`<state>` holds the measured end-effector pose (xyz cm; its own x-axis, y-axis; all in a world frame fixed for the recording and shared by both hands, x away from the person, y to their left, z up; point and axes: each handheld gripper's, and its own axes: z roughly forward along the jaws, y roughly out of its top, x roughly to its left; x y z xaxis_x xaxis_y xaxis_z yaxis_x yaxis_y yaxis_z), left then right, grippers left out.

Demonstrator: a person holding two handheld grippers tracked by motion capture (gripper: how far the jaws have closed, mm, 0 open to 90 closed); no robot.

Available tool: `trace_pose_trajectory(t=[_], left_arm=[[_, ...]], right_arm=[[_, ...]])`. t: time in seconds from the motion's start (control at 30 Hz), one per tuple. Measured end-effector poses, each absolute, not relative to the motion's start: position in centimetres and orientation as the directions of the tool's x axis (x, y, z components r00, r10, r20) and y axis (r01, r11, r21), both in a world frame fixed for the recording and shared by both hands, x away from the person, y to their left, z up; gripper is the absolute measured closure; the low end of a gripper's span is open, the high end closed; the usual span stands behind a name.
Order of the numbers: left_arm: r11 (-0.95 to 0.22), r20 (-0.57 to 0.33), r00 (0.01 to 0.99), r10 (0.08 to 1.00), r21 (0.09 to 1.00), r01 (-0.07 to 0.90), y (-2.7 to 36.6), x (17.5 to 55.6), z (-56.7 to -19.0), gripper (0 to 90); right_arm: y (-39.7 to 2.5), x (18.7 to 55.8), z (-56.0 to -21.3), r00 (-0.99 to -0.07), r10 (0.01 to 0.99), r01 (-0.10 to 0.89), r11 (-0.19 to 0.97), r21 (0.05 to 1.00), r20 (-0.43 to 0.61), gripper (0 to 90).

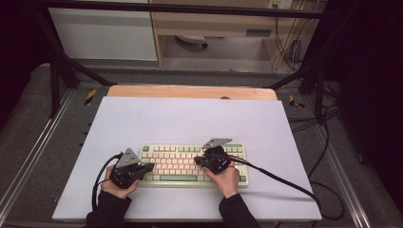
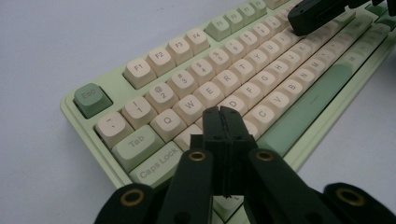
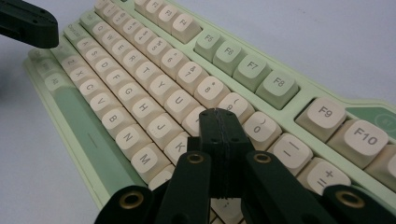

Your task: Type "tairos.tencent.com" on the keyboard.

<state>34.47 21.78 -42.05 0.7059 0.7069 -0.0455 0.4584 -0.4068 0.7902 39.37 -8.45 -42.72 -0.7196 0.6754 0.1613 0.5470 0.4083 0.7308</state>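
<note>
keyboard: pale green plastic keyboard w/ cream and green keycaps (image 1: 190,164) is sitting near the front edge of the white table sheet (image 1: 190,118), long side facing the person

left gripper: black two-jaw left gripper (image 1: 148,167) is hovering over the kbd's left end. In the left gripper view (image 2: 223,112) the jaws are pressed flat together w/ nothing between them, tip sitting over the keys just right of Caps Lock, prob the A/S area; can't tell if it's actually touching a key

right gripper: black two-jaw right gripper (image 1: 198,161) is hanging over the right-middle of the kbd. In the right gripper view (image 3: 215,114) the jaws are closed tight too, empty, tip over the keys around I/O/K

hands: each one is wrapping a gripper body, dark sleeves coming in from the bottom

grippers vs each other: apart, tips pointing inward along the key rows
</note>
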Motion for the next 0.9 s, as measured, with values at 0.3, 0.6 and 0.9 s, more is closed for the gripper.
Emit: trace_pose_trajectory(t=[0.3,0.6,0.9], left_arm=[[-0.405,-0.046,0.705,0.707,0.792,0.457,21.8,34.5,-42.0,89.9],[-0.400,-0.049,0.702,0.710,0.793,0.460,21.9,34.6,-42.0,89.9],[-0.397,-0.048,0.699,0.713,0.794,0.460,21.9,34.7,-41.9,89.9]], right_arm=[[-8.6,39.1,-42.3,-0.730,0.668,0.528,0.419,0.739,0.143,90.0],[-9.0,38.1,-41.1,-0.749,0.647,0.504,0.414,0.758,0.145,90.0],[-8.3,37.4,-40.7,-0.767,0.626,0.487,0.422,0.765,0.142,90.0]])
